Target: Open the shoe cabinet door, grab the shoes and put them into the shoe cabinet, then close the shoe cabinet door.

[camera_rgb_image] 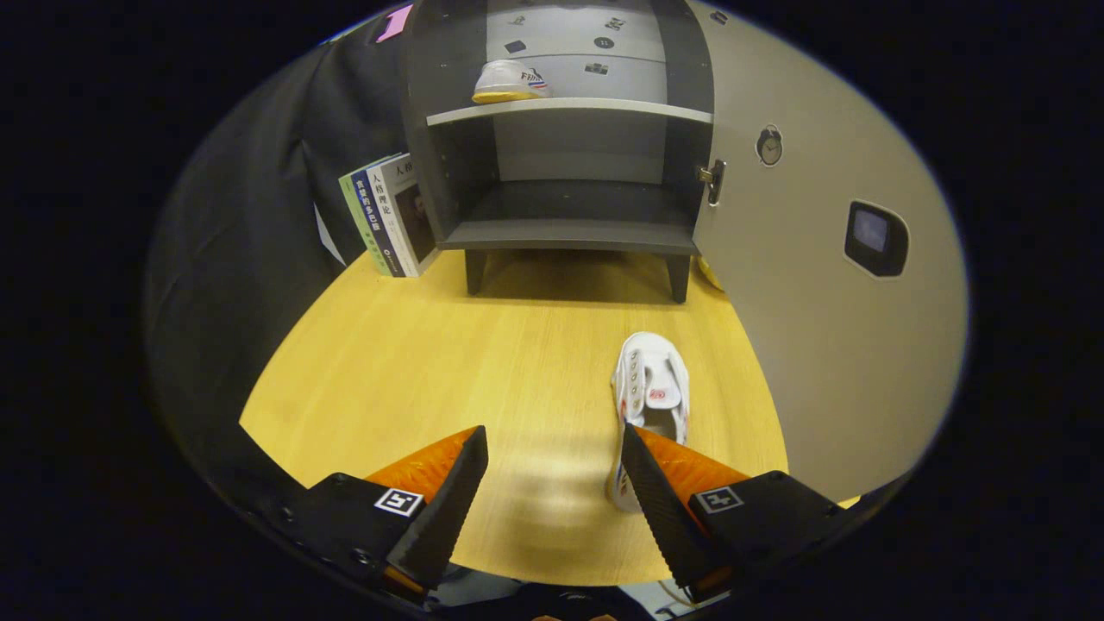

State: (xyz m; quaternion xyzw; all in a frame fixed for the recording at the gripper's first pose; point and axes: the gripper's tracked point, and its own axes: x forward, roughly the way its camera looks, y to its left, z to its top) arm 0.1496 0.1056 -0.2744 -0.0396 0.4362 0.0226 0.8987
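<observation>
The dark grey shoe cabinet (561, 233) stands at the far end of the wooden table (431, 362), its door (819, 285) swung wide open to the right. One white shoe (509, 82) rests on the cabinet's upper shelf. A second white shoe (653, 392) lies on the table just ahead of the right finger, its heel partly hidden behind that finger. My gripper (552, 448) is open above the table, with nothing between its orange and black fingers (448, 487). The lower shelf of the cabinet holds nothing.
Several books (388, 216) lean against the cabinet's left side. The door carries a small clock sticker (769, 145) and a dark recessed handle (875, 239). Black cloth walls the booth on the left.
</observation>
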